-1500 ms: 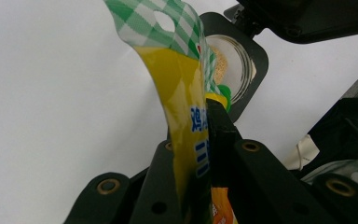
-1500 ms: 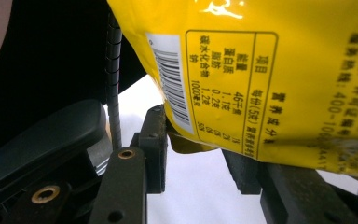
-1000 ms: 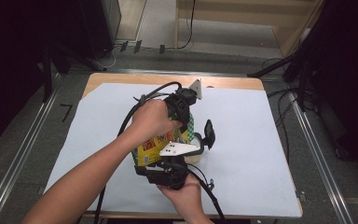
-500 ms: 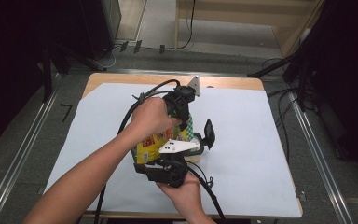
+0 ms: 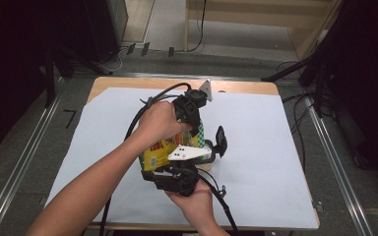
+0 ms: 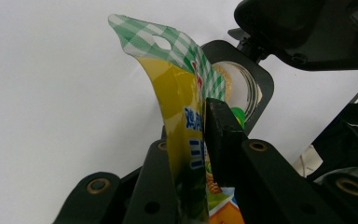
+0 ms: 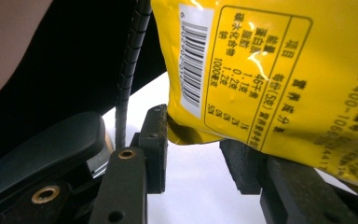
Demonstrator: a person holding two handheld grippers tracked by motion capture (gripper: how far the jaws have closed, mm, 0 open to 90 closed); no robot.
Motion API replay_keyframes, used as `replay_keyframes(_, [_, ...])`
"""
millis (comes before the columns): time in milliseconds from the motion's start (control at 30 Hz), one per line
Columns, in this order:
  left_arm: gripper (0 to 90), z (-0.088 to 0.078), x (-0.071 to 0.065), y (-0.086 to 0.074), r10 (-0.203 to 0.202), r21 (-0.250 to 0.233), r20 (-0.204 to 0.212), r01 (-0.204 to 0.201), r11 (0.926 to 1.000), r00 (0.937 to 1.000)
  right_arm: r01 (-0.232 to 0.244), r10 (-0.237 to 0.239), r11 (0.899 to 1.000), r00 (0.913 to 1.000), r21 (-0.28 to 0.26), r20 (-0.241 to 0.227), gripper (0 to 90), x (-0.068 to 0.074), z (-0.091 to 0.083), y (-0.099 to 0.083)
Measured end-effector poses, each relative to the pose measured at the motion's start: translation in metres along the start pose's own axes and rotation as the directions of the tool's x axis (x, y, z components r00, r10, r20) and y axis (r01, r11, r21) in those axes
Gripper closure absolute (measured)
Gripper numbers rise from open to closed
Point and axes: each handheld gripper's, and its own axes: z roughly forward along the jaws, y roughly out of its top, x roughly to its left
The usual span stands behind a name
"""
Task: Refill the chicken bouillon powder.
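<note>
Left tool [image 6: 193,154] of mine is clamped on the yellow plastic snack pouch with the green-checked top [image 6: 177,107]: in the left gripper view both black jaws lie against the film just below the checked header, though they have just been easing apart slightly with the pouch between them. Right tool [image 7: 193,154] of mine sits at the pouch's lower corner beside the barcode; one jaw touches the film there, the other stands under the pouch's bottom edge, and I cannot tell whether they press on it. From the high view, the pouch [image 5: 163,147] is held between my two tools [image 5: 189,105] [image 5: 177,172] over the middle of the white-covered surface [image 5: 256,142], nearer my side. My left hand [image 5: 157,120] covers its upper part, and my right hand [image 5: 194,196] is below it.
</note>
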Motion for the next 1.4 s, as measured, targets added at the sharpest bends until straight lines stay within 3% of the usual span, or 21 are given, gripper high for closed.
replay_keyframes(267, [86.5, -0.002, -0.010, 0.000, -0.020, 0.006, -0.045, 0.020, 0.9998, 0.9988, -0.010, 0.010, 1.000, 0.9999, -0.002, -0.011, 64.6, -0.001, 0.002, 0.000])
replay_keyframes(367, [87.3, -0.003, -0.013, -0.001, -0.008, 0.003, -0.066, 0.008, 1.0000, 0.9978, -0.006, 0.006, 1.000, 0.9999, -0.005, -0.009, 64.7, -0.001, 0.003, 0.000])
replay_keyframes(633, [88.5, -0.005, -0.021, -0.001, 0.006, 0.006, -0.093, -0.005, 1.0000, 0.9957, 0.025, -0.024, 1.000, 0.9992, -0.013, 0.031, 65.0, 0.001, 0.008, -0.001])
replay_keyframes(1400, [87.0, -0.005, -0.020, 0.000, 0.007, -0.025, -0.076, -0.009, 0.9997, 0.9970, 0.038, -0.037, 0.999, 0.9982, -0.029, 0.048, 65.4, 0.002, 0.008, -0.001])
